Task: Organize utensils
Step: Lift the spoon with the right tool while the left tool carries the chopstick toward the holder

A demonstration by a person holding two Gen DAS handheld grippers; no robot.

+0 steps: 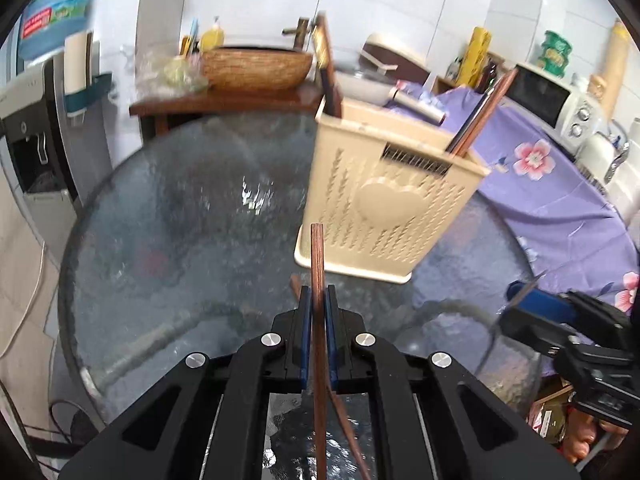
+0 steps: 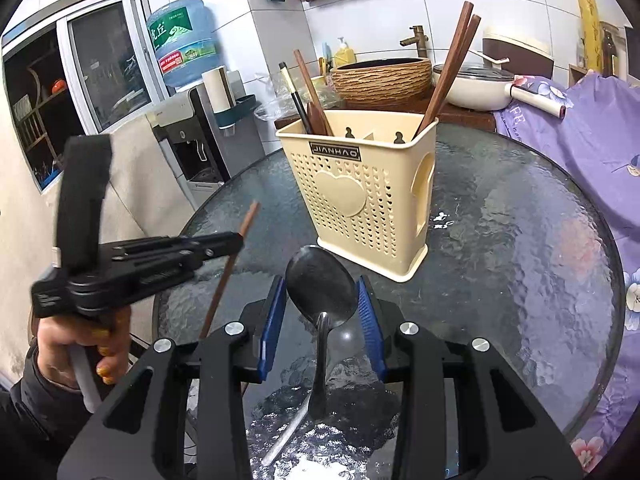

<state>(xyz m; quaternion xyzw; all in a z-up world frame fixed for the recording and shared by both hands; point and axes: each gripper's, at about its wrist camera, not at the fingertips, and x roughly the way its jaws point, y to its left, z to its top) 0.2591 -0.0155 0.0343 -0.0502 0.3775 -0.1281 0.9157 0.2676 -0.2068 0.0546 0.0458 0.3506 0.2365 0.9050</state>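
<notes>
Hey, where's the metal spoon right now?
In the right wrist view the spoon sits low in the center, between the open fingers of the right gripper, on the glass table just in front of the beige utensil holder.

Black gripper frames [image 2: 320, 320], blue fingers [image 2: 272, 320], silver screws [image 2: 235, 328].

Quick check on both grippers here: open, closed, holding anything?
Left gripper: closed on a pair of wooden chopsticks.
Right gripper: open, its fingers either side of the metal spoon on the glass table, not clamping it.
</notes>
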